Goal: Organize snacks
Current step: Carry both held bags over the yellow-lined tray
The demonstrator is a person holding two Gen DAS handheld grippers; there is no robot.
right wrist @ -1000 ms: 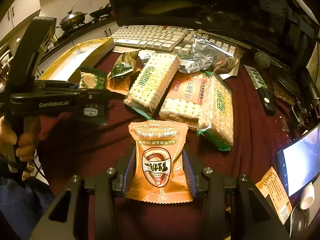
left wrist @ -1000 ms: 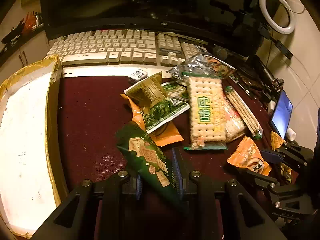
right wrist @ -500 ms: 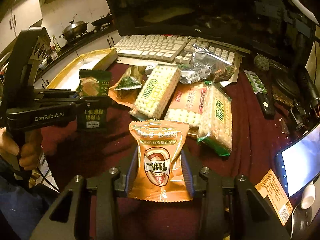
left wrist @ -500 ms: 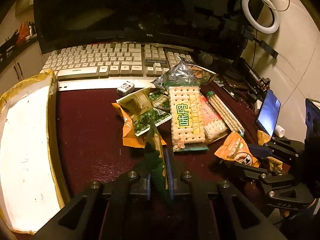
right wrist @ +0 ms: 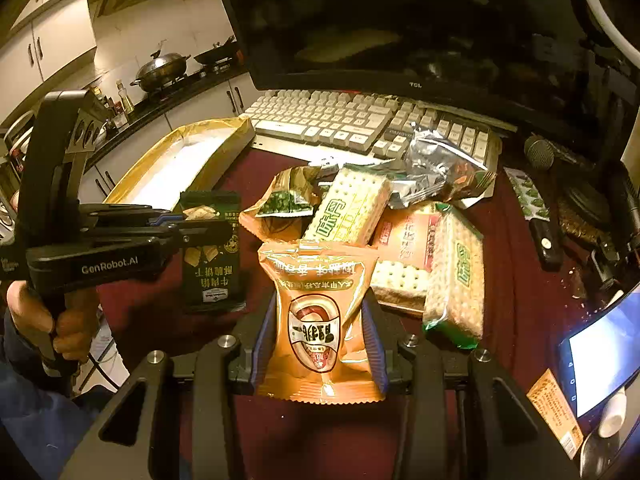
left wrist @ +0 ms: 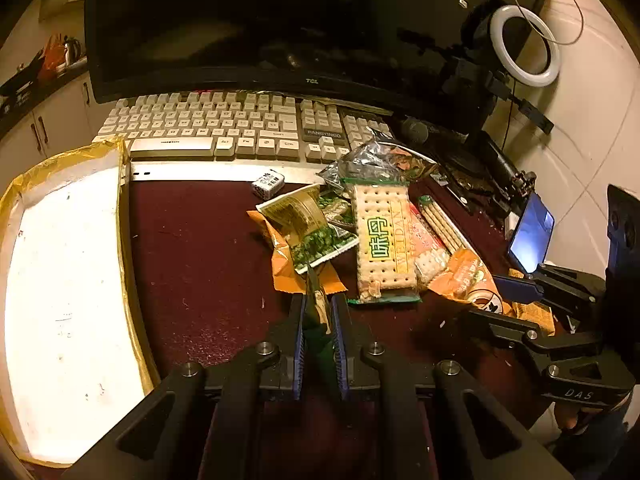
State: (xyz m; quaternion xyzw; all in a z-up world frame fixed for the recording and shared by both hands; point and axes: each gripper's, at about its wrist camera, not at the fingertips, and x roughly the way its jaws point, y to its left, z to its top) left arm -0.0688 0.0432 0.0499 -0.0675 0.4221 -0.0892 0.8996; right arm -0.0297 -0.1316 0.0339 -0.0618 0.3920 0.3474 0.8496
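1. Left gripper (left wrist: 318,308) now clamped tight on dark green snack pack (right wrist: 212,256), turned edge-on since a second ago, lifted off maroon table (left wrist: 192,264).
2. Right gripper (right wrist: 320,320) unchanged: clamped on orange snack pack (right wrist: 318,312), above table.
3. Cracker packs (left wrist: 382,240) piled near keyboard (left wrist: 224,128), unmoved.

A home desk is sitting inside a kitchen: a keyboard (left wrist: 240,132) and a dark monitor (left wrist: 256,28) are filling the far side, while a lidded wok (right wrist: 162,70) is resting on a stove counter by white cabinets (right wrist: 60,40) at far left.
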